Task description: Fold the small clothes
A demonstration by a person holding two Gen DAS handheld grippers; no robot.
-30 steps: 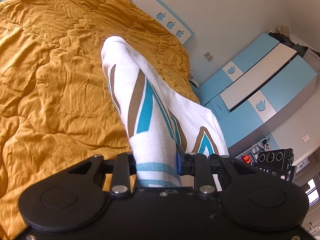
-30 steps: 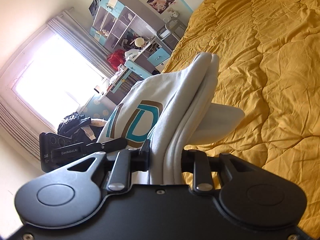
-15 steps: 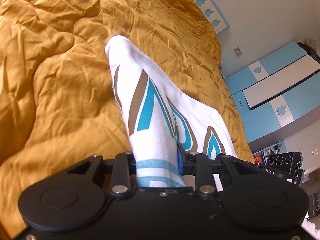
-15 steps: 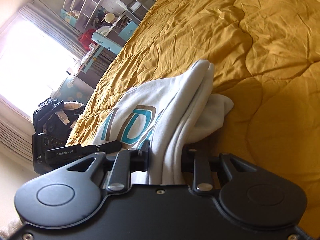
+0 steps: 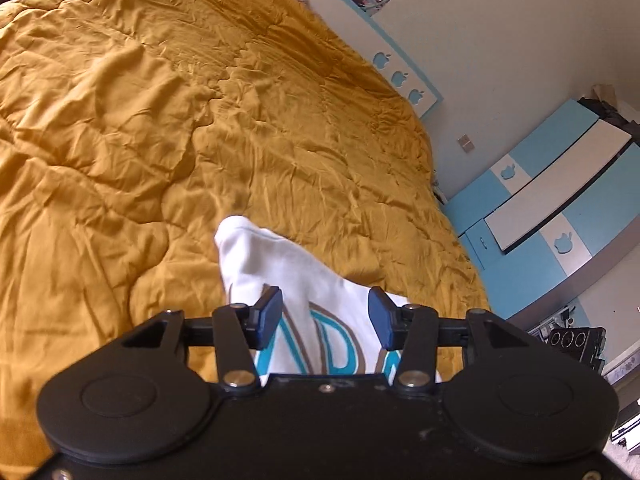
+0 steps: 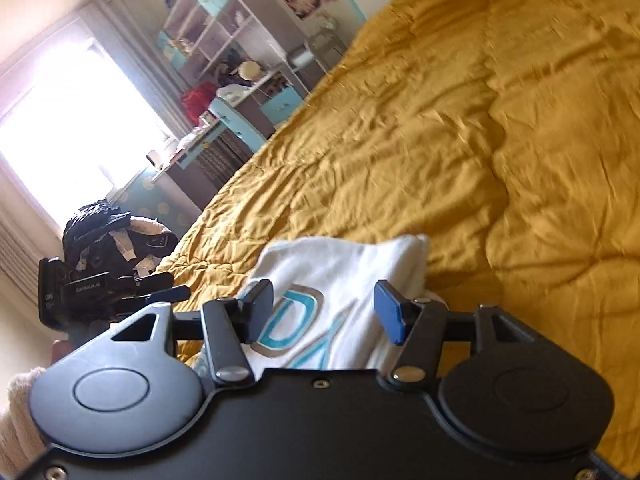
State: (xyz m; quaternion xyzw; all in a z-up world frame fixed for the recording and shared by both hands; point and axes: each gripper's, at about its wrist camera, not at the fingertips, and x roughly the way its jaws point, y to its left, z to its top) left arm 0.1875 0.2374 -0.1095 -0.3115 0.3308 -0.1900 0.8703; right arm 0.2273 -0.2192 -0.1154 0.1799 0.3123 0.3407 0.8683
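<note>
A small white garment (image 5: 276, 264) with teal and brown lettering lies folded on the mustard-yellow quilt (image 5: 160, 120). My left gripper (image 5: 324, 316) is open, its blue pads apart just above the garment's near edge. In the right wrist view the same garment (image 6: 344, 268) lies on the quilt (image 6: 500, 160). My right gripper (image 6: 324, 308) is open above the garment's other end. The left gripper (image 6: 120, 284) shows at the left of that view. Neither gripper holds the cloth.
A blue and white wardrobe (image 5: 560, 216) stands right of the bed. A blue-edged headboard (image 5: 404, 76) lies beyond the quilt. A desk and shelves with clutter (image 6: 232, 92) stand by a bright window (image 6: 72, 128). Dark clothing (image 6: 108, 232) is heaped by the bed's edge.
Both grippers have opened and let go of the garment, which dropped onto the quilt. Both grippers have pulled back a little from it.
</note>
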